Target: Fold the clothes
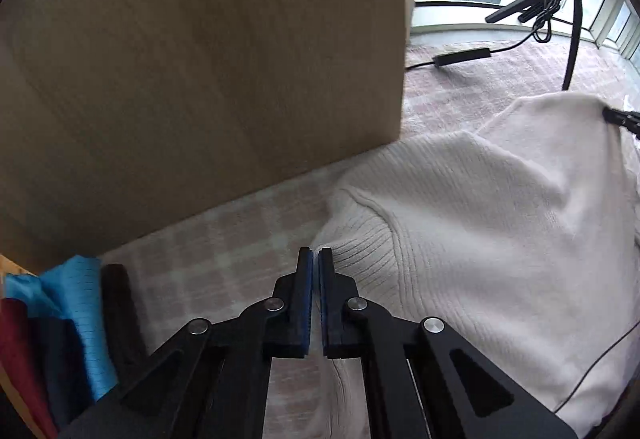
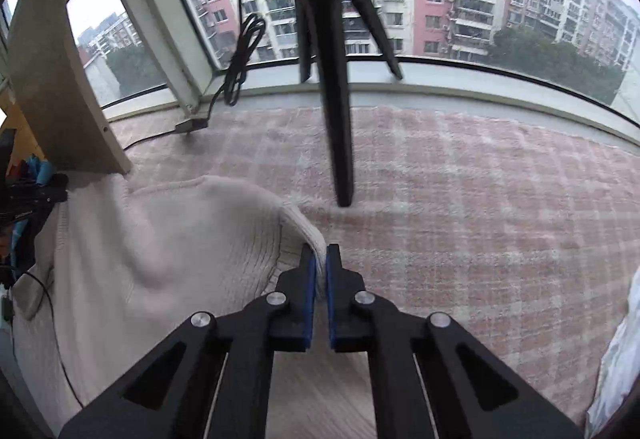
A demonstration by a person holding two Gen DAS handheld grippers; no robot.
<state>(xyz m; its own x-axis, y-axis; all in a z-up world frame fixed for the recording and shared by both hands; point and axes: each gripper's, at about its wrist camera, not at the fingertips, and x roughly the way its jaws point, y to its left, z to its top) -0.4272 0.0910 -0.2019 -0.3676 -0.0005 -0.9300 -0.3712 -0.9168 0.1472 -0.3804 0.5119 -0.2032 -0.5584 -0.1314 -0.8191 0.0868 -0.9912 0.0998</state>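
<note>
A cream ribbed knit sweater (image 1: 472, 215) lies spread on a pink checked blanket (image 1: 224, 239). My left gripper (image 1: 315, 253) is shut on the sweater's ribbed edge at its left side. The sweater also shows in the right wrist view (image 2: 160, 239). My right gripper (image 2: 320, 251) is shut on the sweater's ribbed edge at its right side, with the knit pinched between the blue pads (image 2: 310, 287). The right gripper's tips show at the far right of the left wrist view (image 1: 622, 117). The left gripper shows dimly at the left edge of the right wrist view (image 2: 32, 195).
A wooden panel (image 1: 200, 79) stands upright behind the sweater on the left. A black tripod (image 2: 336, 79) stands on the blanket (image 2: 480, 199) by the window, with a cable and adapter (image 1: 460, 57) nearby. Folded blue, red and dark cloths (image 1: 68, 331) lie at the lower left.
</note>
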